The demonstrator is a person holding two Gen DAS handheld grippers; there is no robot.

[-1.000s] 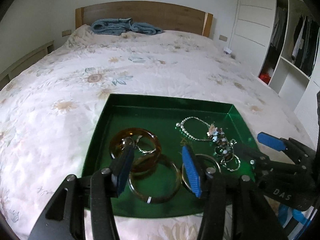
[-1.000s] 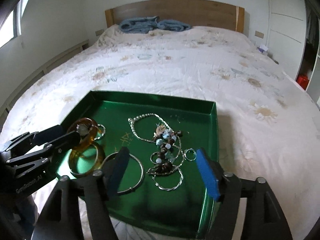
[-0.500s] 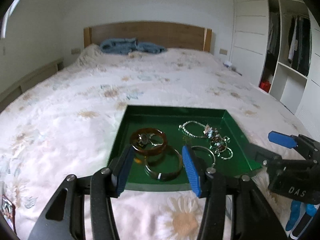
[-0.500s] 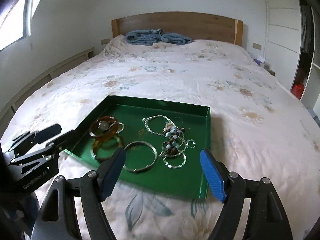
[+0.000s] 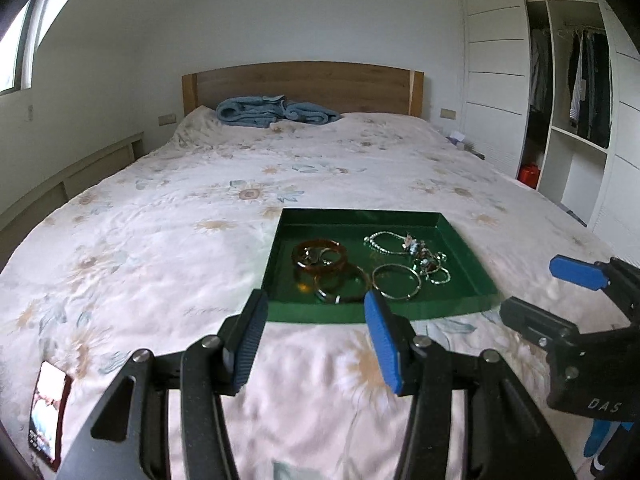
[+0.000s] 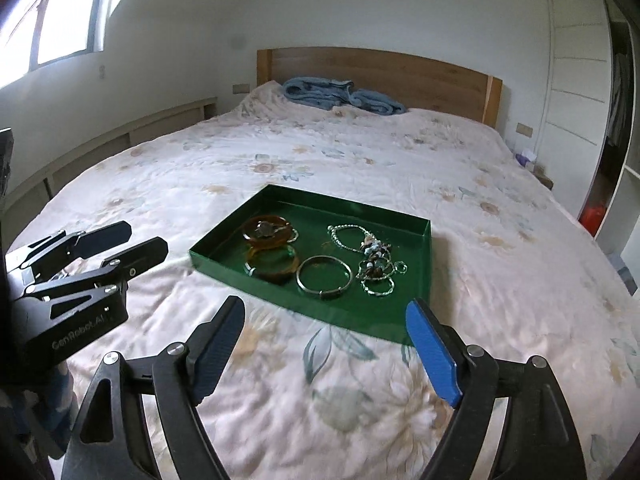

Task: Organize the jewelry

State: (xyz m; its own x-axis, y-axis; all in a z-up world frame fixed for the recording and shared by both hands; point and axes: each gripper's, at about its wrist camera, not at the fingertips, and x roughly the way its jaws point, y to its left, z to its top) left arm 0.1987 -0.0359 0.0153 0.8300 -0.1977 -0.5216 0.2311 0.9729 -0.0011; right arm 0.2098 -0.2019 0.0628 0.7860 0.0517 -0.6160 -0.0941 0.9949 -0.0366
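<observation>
A green tray [image 5: 472,258] lies on the bed and also shows in the right wrist view [image 6: 216,250]. In it are two amber bangles [image 5: 320,254] [image 6: 268,232], a silver bangle [image 5: 396,282] [image 6: 325,276] and a tangle of bead chains and rings [image 5: 424,258] [image 6: 374,260]. My left gripper [image 5: 316,338] is open and empty, held back from the tray's near edge; it also shows in the right wrist view [image 6: 120,242]. My right gripper [image 6: 326,346] is open and empty, short of the tray; it also shows in the left wrist view [image 5: 552,292].
The floral bedspread [image 5: 160,240] spreads all round the tray. A blue towel [image 5: 272,111] lies by the wooden headboard [image 5: 304,80]. An open wardrobe [image 5: 568,100] stands at the right. A small dark card [image 5: 46,412] lies at the bed's near left.
Both grippers have pulled back and up from the tray, which now looks smaller and farther. The left gripper was over the amber bangles; all jewelry stays in the tray.
</observation>
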